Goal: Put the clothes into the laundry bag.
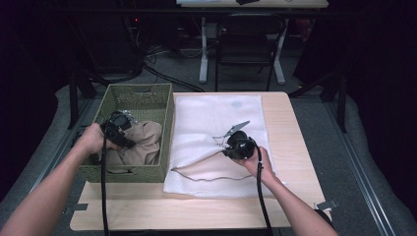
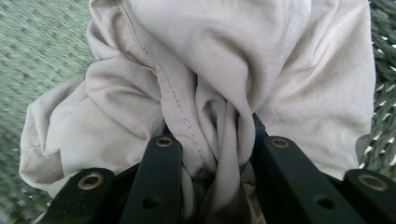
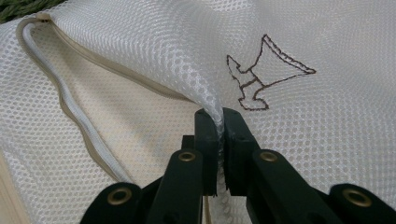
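A beige garment [image 1: 142, 142] lies bunched in the green woven basket [image 1: 167, 105] at the table's left. My left gripper [image 1: 129, 140] reaches into the basket and is shut on a thick fold of that garment [image 2: 187, 84], which bulges up between the jaws. A white mesh laundry bag [image 1: 216, 118] is spread flat over the table's middle, its zipper [image 3: 70, 107] standing open along the near left side. My right gripper [image 1: 227, 146] is shut on a pinch of the mesh bag's [image 3: 299, 121] upper layer and holds it raised off the lower layer.
The wooden table [image 1: 285, 123] shows bare strips at the right and along the front edge. A dark chair [image 1: 246, 44] and white table legs stand on the floor beyond the far edge. A cable [image 1: 104, 196] trails from each gripper toward the person.
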A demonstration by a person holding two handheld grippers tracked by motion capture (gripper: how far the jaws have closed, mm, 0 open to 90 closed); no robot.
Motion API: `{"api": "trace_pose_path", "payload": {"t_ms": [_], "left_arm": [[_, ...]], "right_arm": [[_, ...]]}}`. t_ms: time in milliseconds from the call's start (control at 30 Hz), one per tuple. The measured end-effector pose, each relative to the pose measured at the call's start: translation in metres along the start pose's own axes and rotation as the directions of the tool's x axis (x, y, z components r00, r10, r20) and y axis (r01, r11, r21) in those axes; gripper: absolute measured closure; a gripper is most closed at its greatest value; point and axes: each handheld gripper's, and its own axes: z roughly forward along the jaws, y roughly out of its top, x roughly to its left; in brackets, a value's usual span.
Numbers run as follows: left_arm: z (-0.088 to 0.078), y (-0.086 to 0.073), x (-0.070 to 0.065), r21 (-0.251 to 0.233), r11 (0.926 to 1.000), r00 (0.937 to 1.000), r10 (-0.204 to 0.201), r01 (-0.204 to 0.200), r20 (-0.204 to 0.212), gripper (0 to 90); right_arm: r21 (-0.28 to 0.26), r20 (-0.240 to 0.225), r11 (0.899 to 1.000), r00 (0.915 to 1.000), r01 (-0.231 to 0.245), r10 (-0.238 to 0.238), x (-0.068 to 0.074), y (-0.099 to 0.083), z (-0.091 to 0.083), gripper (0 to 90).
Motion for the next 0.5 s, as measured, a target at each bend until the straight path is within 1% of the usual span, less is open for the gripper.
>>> {"api": "trace_pose_path", "payload": {"t_ms": [33,133,267,333,367,500], "left_arm": [[-0.004,0.001,0.001,0.001,0.9999,0.9999,0.01,-0.01,-0.008,76.5],[-0.013,0.002,0.002,-0.012,0.9999,0.9997,0.009,-0.009,-0.024,76.6],[-0.024,0.005,0.002,-0.014,0.9999,0.9992,0.008,-0.008,-0.04,76.7],[-0.029,0.006,0.003,-0.015,0.9998,0.9988,0.016,-0.016,-0.046,76.7],[-0.031,0.007,0.002,-0.016,0.9998,0.9988,0.011,-0.012,-0.048,76.8],[-0.04,0.009,0.002,-0.021,0.9996,0.9977,0.02,-0.022,-0.065,76.8]], "right_arm": [[0.0,0.001,1.0,1.0,0.001,-0.001,0.0,0.0,0.0,86.1],[0.001,-0.001,1.0,1.0,0.001,-0.001,0.0,0.0,0.0,86.1],[-0.001,-0.002,1.0,1.0,0.002,-0.002,0.0,0.0,0.0,86.1],[-0.002,-0.002,1.0,1.0,0.002,-0.002,0.0,0.0,-0.001,86.1],[-0.001,-0.002,1.0,1.0,0.008,-0.008,-0.001,0.0,-0.001,86.1],[0.001,0.0,1.0,1.0,0.008,-0.008,0.0,0.0,-0.001,86.1]]}}
